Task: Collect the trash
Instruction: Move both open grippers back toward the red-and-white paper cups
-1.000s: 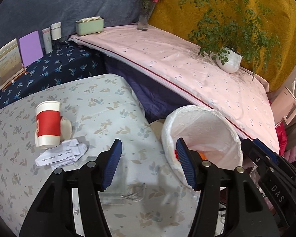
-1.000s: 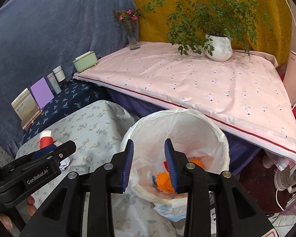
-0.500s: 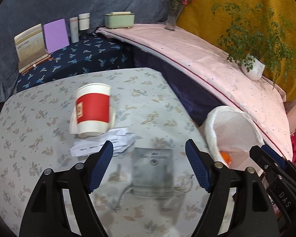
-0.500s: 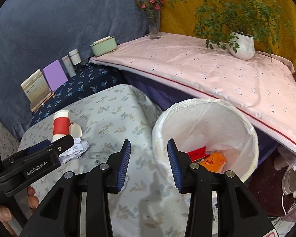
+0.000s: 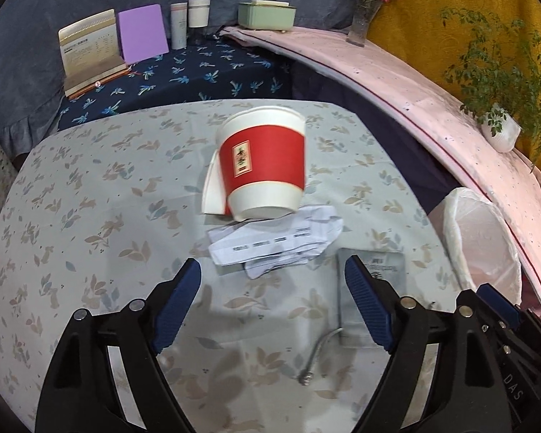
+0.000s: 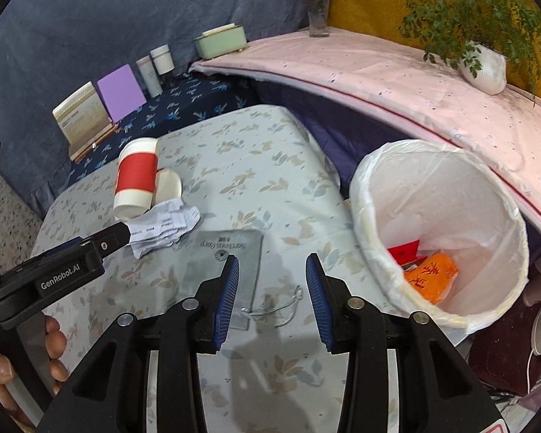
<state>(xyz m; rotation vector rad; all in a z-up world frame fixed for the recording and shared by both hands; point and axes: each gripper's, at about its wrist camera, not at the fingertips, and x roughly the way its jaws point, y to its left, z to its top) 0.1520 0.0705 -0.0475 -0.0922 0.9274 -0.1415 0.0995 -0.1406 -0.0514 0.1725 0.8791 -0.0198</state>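
Note:
A red-and-white paper cup (image 5: 263, 164) stands on the leaf-print table (image 5: 90, 187), with a white lid (image 5: 212, 191) leaning against it. Crumpled white paper (image 5: 277, 245) lies just in front of the cup. A grey pouch (image 5: 364, 288) with a cord lies to the right. My left gripper (image 5: 272, 303) is open and empty, just short of the paper. My right gripper (image 6: 272, 299) is open and empty over the pouch (image 6: 223, 259). The white-lined bin (image 6: 440, 231) at the right holds orange and red trash. The cup (image 6: 135, 176) and paper (image 6: 166, 227) also show in the right wrist view.
Behind the table a dark blue cloth (image 5: 184, 72) carries a booklet, a purple card and two white tubes. A pink-covered shelf (image 6: 396, 79) holds a green box, a flower vase and a potted plant (image 6: 483, 68). The bin stands off the table's right edge.
My left gripper has swung left from the bin toward the cup and paper and opened wider. My right gripper has come away from above the bin to over the table and opened wider.

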